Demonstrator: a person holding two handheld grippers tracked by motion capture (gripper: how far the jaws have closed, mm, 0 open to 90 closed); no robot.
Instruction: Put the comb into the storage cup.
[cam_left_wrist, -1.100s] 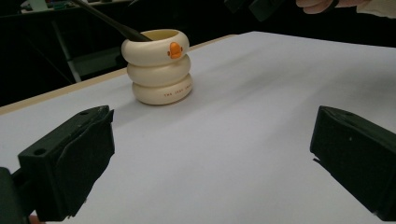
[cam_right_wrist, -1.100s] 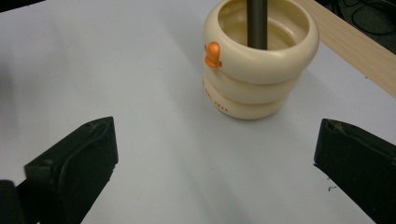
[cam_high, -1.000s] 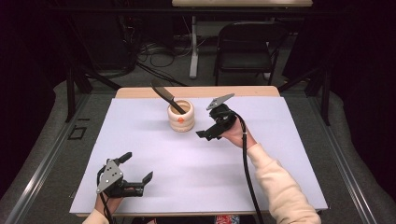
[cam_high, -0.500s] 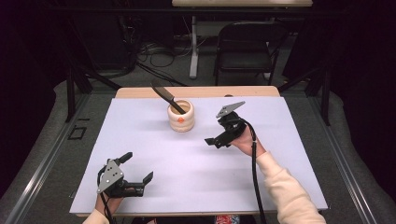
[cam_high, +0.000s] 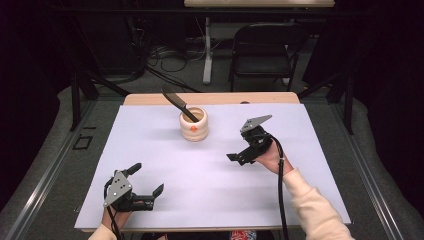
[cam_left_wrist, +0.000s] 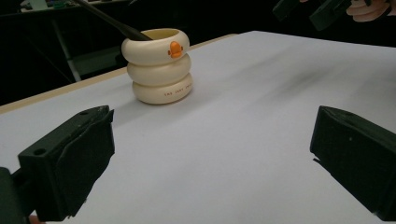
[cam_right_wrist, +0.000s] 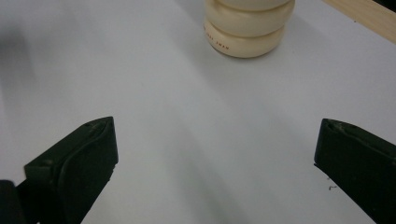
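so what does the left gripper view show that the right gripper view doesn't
Left gripper view alone: the cup's rim with its orange mark, the dark utensil leaning in it, and the other hand-held gripper far off. Right gripper view alone: a close look at the table's wooden edge. Both: the cream ringed cup, white table cover and open black jaws.

Ahead of your left hand-held gripper (cam_high: 147, 179), whose jaws are black under a grey plate, the ringed holder (cam_left_wrist: 159, 65) is cream, with a small orange mark near its rim and faint reddish lettering on its lowest ring. The utensil (cam_high: 176, 102) leaning out of it is black. Under both grippers the desk (cam_high: 150, 150) is covered in pale lavender-white, with a light wood edge beyond the holder. Your right hand-held gripper (cam_high: 239, 156) is black too, and the sleeve (cam_high: 315, 212) behind it is pale cream-pink.
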